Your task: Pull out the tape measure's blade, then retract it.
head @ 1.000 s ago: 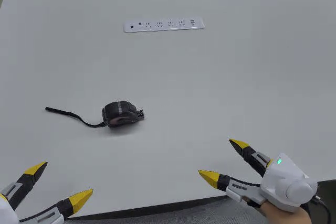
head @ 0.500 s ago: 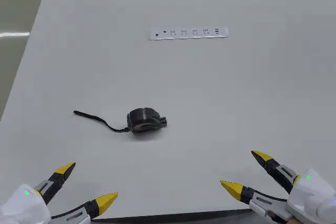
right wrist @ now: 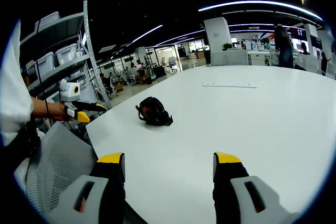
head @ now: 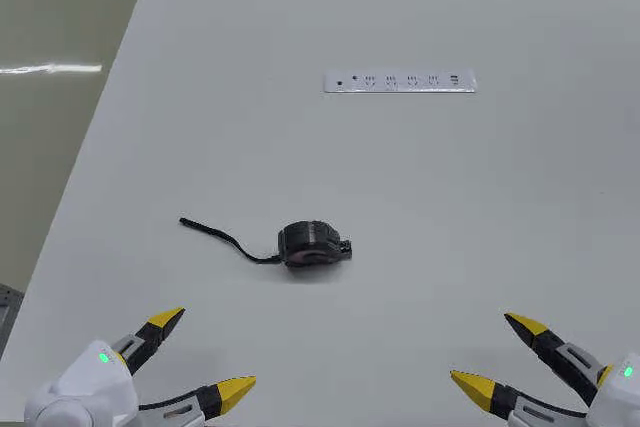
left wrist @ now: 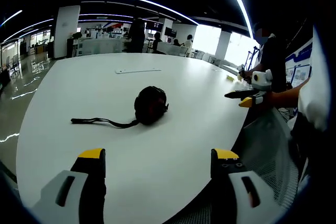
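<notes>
The black, rounded tape measure (head: pixel 312 244) rests on the white tabletop (head: pixel 450 207), in its near half. The blade is fully retracted, with the hook end facing right. A thin black wrist strap (head: pixel 222 237) trails from the case's left end, flat on the surface.

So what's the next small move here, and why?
Probably move the left gripper forward to grip the tape measure. Both it and the right gripper hang open and empty at the near edge of the table, and the blade is not yet pulled out.
</notes>
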The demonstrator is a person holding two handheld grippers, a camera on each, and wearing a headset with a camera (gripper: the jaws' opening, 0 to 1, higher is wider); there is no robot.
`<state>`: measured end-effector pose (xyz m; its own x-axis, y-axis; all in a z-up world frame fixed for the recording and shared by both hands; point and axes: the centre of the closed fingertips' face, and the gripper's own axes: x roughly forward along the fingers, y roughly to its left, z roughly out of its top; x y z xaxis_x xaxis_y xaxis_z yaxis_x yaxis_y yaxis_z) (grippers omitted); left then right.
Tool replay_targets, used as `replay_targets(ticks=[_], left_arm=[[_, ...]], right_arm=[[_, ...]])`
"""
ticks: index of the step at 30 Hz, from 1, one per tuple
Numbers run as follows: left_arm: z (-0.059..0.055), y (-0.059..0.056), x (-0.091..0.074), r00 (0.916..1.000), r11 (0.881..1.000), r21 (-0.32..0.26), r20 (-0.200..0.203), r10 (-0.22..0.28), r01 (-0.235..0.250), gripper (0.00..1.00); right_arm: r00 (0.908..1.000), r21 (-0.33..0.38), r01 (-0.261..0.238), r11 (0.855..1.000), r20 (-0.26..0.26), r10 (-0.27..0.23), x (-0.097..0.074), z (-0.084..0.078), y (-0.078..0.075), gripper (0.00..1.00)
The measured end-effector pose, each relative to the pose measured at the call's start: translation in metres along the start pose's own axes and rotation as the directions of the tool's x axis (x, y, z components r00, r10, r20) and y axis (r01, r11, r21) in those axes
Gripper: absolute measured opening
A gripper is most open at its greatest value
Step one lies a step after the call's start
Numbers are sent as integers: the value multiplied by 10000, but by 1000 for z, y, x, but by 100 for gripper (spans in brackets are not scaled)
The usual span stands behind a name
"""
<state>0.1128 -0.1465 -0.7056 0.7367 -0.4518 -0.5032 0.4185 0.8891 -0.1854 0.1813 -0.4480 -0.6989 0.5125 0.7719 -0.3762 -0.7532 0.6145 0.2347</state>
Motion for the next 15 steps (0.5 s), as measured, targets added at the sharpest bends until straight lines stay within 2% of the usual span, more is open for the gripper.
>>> replay_targets(ticks=[15], left_arm=[[9, -2, 16, 9959, 9951, 561, -444, -787, 811, 81]], right_arm=[[9969, -540, -692, 9961, -417, 670, 16, -1, 3, 68]])
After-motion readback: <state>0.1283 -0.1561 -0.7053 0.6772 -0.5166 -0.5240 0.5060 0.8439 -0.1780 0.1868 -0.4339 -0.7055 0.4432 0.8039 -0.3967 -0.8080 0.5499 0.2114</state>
